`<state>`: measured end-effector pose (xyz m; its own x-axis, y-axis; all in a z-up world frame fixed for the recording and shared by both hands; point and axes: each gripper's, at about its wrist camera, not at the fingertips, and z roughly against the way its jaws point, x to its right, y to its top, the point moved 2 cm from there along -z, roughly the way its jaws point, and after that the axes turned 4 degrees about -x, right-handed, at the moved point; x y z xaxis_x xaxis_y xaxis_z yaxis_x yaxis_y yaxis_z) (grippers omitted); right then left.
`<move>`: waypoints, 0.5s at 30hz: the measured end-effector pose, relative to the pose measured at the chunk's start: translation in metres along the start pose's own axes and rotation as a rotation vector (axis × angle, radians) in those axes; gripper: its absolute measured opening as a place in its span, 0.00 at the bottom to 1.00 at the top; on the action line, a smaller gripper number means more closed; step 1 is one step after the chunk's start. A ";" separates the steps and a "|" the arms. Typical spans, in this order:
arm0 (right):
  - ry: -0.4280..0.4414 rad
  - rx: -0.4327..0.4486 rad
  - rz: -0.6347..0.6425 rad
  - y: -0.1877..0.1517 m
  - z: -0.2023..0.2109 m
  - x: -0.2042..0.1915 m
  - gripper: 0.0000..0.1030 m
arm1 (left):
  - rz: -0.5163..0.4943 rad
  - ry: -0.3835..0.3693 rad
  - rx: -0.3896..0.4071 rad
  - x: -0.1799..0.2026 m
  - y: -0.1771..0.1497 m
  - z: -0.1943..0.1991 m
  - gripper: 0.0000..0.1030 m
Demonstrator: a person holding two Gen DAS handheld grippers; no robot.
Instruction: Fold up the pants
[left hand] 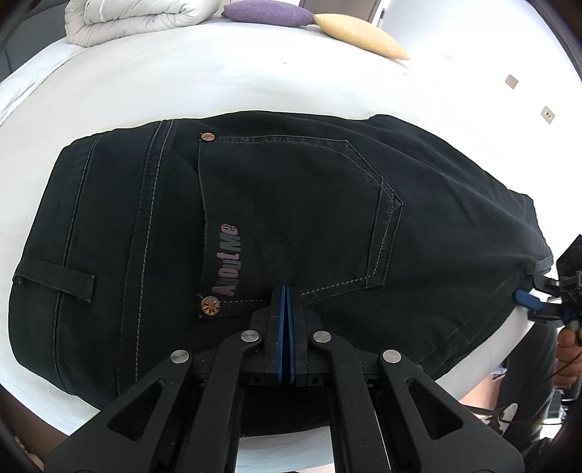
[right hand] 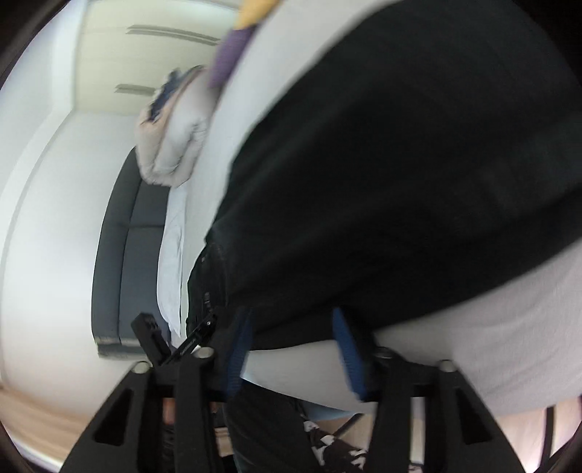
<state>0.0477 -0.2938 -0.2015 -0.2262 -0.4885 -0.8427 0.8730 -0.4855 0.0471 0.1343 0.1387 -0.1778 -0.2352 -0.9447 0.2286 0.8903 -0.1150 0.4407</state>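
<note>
Closed blue pads of the left gripper [left hand: 285, 291] hover with nothing visibly pinched between them, tips over the black pants [left hand: 291, 218] just below the back pocket [left hand: 291, 207], beside the lower rivet [left hand: 210, 305]. Beyond the pocket, at the pants' far right edge, the right gripper [left hand: 534, 302] stands part open, its pads either side of the cloth's edge; the right wrist view is blurred, so whether those pads press the fabric cannot be told. The pants lie folded and flat on the white bed [left hand: 182, 83], waistband and belt loop [left hand: 54, 278] to the pocket's left. Farther back from the pocket rest a purple cushion [left hand: 269, 12], a yellow cushion [left hand: 360, 34] and a rolled duvet [left hand: 138, 20].

The risk, as it appears: the right gripper may catch only the top layer at that edge, so a lift would peel the fold apart. With the left pads shut on nothing, the cloth has no anchor near the pocket and could slide on the smooth sheet, skewing the next fold.
</note>
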 end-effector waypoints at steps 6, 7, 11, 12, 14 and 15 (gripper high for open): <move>0.060 0.035 -0.087 0.002 -0.011 0.007 0.41 | -0.001 -0.002 0.003 -0.003 -0.005 0.005 0.01; 0.060 0.039 -0.085 0.005 -0.014 0.007 0.38 | 0.001 0.000 0.004 0.000 -0.002 0.002 0.01; 0.039 0.026 -0.088 0.007 -0.019 0.009 0.05 | -0.010 0.014 0.000 0.009 0.007 -0.010 0.00; 0.041 0.026 -0.092 0.006 -0.015 0.014 0.04 | -0.018 0.020 -0.004 0.011 0.008 -0.011 0.00; 0.029 0.030 -0.084 -0.002 -0.009 0.016 0.03 | -0.034 0.031 -0.009 0.010 0.006 -0.009 0.00; 0.017 0.037 -0.079 -0.007 -0.006 0.018 0.02 | -0.043 0.038 -0.011 0.010 0.005 -0.008 0.00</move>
<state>0.0401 -0.2948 -0.2200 -0.2865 -0.4355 -0.8534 0.8359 -0.5489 -0.0005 0.1397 0.1261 -0.1801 -0.2583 -0.9499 0.1763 0.8839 -0.1587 0.4400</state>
